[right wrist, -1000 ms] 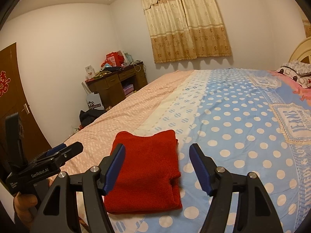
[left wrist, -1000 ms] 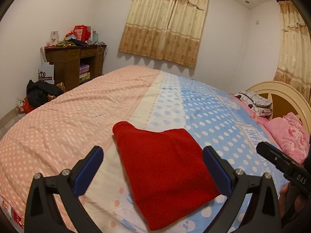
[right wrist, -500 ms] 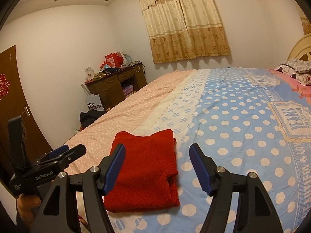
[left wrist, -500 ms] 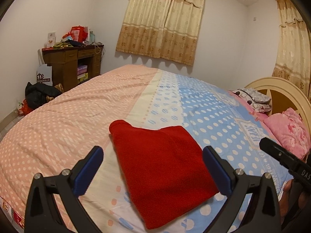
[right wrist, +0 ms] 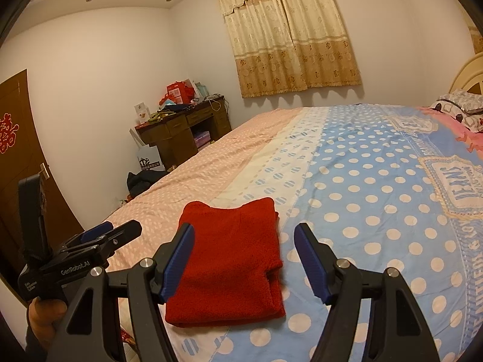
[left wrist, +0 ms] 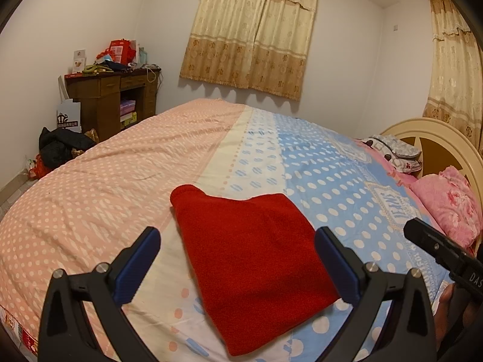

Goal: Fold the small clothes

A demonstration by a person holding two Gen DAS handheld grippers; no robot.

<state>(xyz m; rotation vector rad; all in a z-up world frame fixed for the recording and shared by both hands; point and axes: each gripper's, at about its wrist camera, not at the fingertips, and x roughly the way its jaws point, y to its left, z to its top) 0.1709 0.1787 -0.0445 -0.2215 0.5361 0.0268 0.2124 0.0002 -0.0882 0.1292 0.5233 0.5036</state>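
From the left wrist, the left gripper (left wrist: 237, 256) hangs with jaws spread and empty above a folded red garment (left wrist: 256, 253) on the polka-dot bedspread (left wrist: 90, 199). From the right wrist, the right gripper (right wrist: 243, 259) hovers likewise released over the garment (right wrist: 229, 259), near the bed's edge.
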